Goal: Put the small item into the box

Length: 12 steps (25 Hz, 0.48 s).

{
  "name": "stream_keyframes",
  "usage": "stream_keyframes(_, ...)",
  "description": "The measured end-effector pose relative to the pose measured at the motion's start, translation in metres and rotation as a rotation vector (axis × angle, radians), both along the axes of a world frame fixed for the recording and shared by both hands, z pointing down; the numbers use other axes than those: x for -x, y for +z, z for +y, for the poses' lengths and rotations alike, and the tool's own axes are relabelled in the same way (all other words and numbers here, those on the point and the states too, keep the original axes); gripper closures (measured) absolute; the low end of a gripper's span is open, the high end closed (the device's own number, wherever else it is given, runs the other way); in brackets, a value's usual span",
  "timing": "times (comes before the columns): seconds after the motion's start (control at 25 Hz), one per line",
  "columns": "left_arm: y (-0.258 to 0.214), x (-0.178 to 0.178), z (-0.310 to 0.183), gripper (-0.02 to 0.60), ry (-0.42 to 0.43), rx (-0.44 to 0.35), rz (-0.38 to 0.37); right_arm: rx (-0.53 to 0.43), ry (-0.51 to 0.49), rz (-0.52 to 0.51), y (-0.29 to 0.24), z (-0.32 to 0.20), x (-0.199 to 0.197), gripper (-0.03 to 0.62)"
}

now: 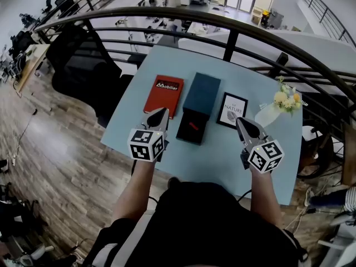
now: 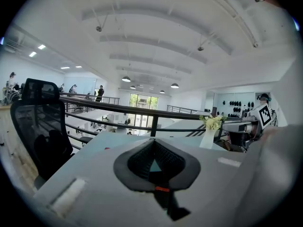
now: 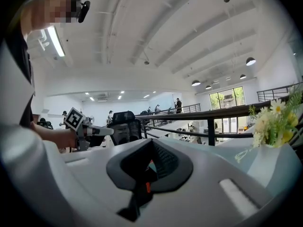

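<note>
The left gripper (image 2: 154, 144) has its jaws closed tip to tip with nothing between them. Only a small triangular gap shows behind the tips. The right gripper (image 3: 151, 144) has its jaws pressed together in the same way, also empty. Both hover over the pale blue desk (image 1: 222, 163).

Just right of the left jaws' tips, and well to the left of the right jaws, sits an open black square box (image 1: 184, 133). A small red item (image 1: 192, 126) lies inside it. A dark teal rectangular lid (image 1: 202, 93) touches the box's far edge.

Just ahead of the left jaws lies a red hardcover book (image 1: 164, 95). Just ahead and left of the right jaws lies a black-framed white print (image 1: 232, 110). Farther off to their right stands a white vase of yellow and white flowers (image 1: 268, 114).
</note>
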<state>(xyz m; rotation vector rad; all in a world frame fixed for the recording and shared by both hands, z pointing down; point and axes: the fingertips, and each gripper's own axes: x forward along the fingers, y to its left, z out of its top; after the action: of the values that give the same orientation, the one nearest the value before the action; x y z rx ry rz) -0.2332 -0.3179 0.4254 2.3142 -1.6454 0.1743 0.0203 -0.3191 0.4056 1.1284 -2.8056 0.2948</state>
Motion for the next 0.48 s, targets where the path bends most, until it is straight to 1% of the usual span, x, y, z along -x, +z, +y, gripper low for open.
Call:
stream_keyframes(0.32, -0.002, -0.003, 0.004, 0.577, 0.007, -0.006, -0.014, -0.007, -0.029, -0.007, -0.005, 0.001, 0.008, 0.595)
stream_keyframes(0.48, -0.011, -0.009, -0.001, 0.577, 0.042, -0.02, -0.051, -0.003, -0.047, -0.012, -0.007, 0.0, 0.01, 0.595)
